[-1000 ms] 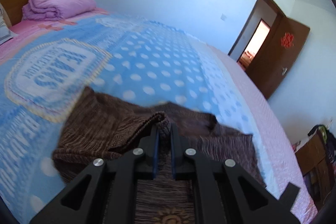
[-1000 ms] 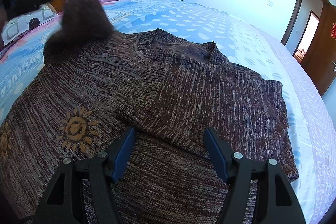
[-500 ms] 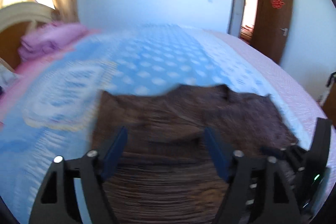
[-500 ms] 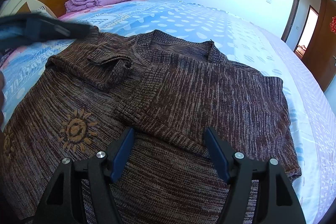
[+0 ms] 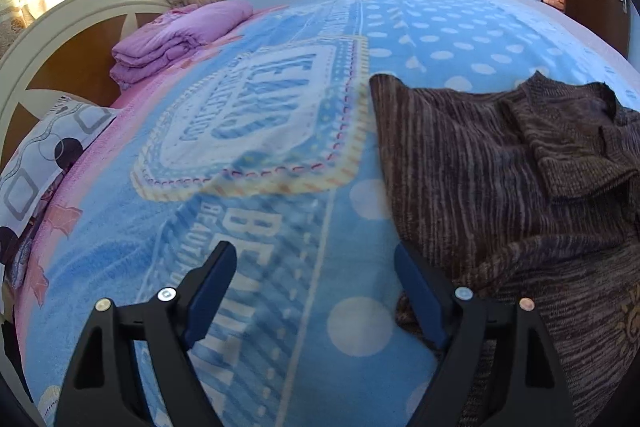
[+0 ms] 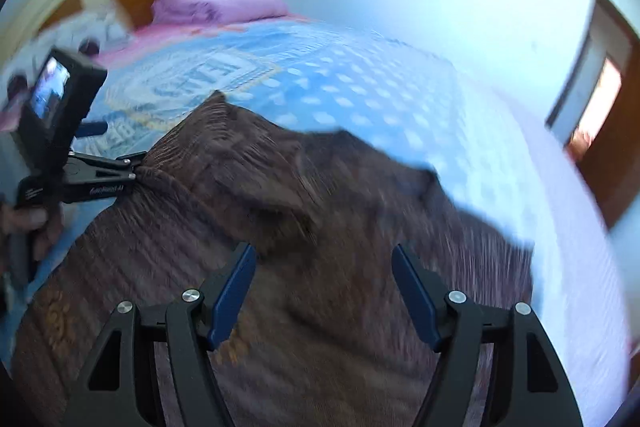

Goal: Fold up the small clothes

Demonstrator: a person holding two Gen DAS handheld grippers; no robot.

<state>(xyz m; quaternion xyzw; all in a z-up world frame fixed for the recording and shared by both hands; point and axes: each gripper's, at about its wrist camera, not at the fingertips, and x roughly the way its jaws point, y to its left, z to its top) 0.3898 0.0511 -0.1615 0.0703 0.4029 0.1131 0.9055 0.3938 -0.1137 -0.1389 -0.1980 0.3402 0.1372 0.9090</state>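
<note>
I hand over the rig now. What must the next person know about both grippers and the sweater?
Left gripper: jaws have just opened; only the blue blanket shows between them, and the brown sweater edge is by its right finger.
Right gripper: open, above the sweater, holding nothing.
Sweater: spread on the bed, not held.
Done: a sleeve lies folded across the body.
Left: probably take the near side edge and fold the body over; the other sleeve cannot be told in the blur.

Coarse ribbed knit brown sweater point(image 5: 500, 163) on a fleecy matt blue blanket point(image 5: 280, 227).
</note>
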